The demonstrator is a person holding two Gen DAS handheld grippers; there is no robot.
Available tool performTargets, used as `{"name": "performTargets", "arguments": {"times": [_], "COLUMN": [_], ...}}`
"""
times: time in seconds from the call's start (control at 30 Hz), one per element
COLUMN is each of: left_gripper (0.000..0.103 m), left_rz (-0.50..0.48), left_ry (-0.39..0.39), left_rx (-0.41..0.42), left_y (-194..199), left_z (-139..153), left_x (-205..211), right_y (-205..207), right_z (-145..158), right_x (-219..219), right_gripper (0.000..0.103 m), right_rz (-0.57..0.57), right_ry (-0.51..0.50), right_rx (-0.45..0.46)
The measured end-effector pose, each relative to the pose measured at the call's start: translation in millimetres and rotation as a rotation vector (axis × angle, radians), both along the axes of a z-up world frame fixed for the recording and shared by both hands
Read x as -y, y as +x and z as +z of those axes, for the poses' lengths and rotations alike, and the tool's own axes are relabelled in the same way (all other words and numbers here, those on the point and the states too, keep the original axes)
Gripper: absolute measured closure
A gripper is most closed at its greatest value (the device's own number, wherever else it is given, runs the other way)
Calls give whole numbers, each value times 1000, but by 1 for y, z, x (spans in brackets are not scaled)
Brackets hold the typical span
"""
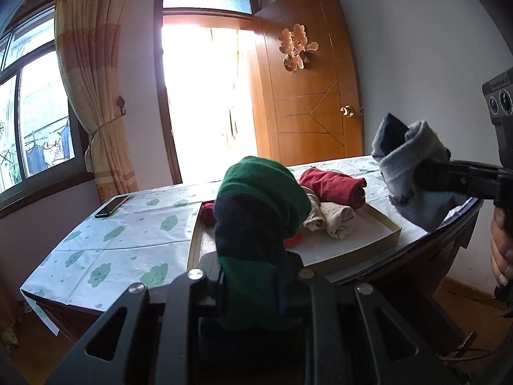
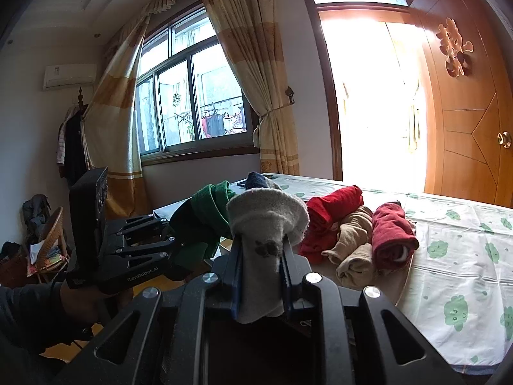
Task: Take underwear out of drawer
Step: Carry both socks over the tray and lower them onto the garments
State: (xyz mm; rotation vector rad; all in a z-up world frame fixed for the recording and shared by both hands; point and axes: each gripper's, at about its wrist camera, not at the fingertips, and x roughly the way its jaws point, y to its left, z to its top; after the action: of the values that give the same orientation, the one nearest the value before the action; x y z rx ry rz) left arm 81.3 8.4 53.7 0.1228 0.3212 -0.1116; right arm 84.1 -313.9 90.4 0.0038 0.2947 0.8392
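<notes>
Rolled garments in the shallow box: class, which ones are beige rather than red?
The two beige rolls lying side by side in the middle of the box, between the red rolls.

**What Things Were Made Of**

My left gripper [image 1: 253, 276] was matt black with shiny metal bolts. It held soft green cloth [image 1: 259, 186]. My right gripper [image 2: 261, 269] held fuzzy grey cloth [image 2: 267, 215]. The door [image 1: 307, 89] was smooth, glossy wood.
</notes>
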Motion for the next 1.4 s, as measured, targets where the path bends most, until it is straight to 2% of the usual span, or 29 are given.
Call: {"name": "performTargets", "arguments": {"times": [0.57,1.1,1.4], "left_gripper": [82,82,82], "left_rz": [50,59,61], "left_ry": [23,49,55], "left_rx": [-25,-9,-30], "left_y": [34,43,54], "left_z": [7,17,16], "left_x": [-14,-14,-14], "right_y": [33,46,53], "right_z": [12,21,19], "right_x": [-11,-22,-29], "right_gripper": [82,82,82], "right_rz": [-28,-38,-40], "right_ry": [8,3,-11], "right_rx": [3,2,-10]}}
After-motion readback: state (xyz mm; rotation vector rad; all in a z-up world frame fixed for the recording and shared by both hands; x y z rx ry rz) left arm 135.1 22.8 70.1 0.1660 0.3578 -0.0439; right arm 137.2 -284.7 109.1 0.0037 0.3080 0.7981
